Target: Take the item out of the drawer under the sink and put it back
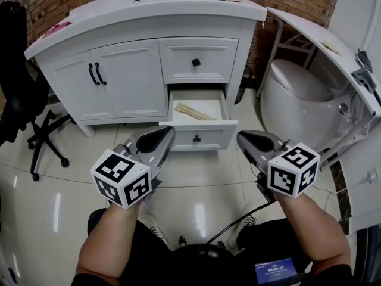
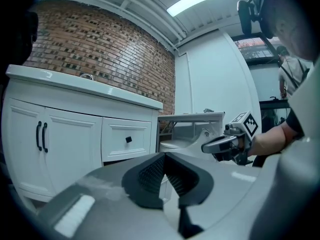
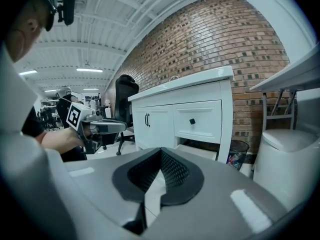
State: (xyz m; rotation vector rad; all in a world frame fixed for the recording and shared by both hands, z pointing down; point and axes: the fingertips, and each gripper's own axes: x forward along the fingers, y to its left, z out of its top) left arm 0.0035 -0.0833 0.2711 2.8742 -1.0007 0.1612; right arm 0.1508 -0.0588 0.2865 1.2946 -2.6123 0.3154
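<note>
The white vanity [image 1: 143,16] has its lower drawer [image 1: 199,137] pulled out. Inside the drawer lies a pale wooden item [image 1: 191,111], flat on the drawer floor. My left gripper [image 1: 168,133] hovers just in front of the drawer's left corner, shut with nothing between its jaws. My right gripper [image 1: 241,137] hangs just off the drawer's right corner, also shut and empty. In the left gripper view the left gripper's [image 2: 164,156] pads meet, and the right gripper [image 2: 210,146] shows beyond. In the right gripper view the right gripper's [image 3: 161,151] pads meet too, and the left gripper [image 3: 120,127] is off to the left.
The upper drawer [image 1: 196,60] and the double cabinet doors [image 1: 113,79] are closed. A white toilet [image 1: 294,94] stands right of the vanity under a slanting white panel [image 1: 321,40]. A black office chair [image 1: 24,100] is at the left. A small bin [image 3: 239,156] sits beside the vanity.
</note>
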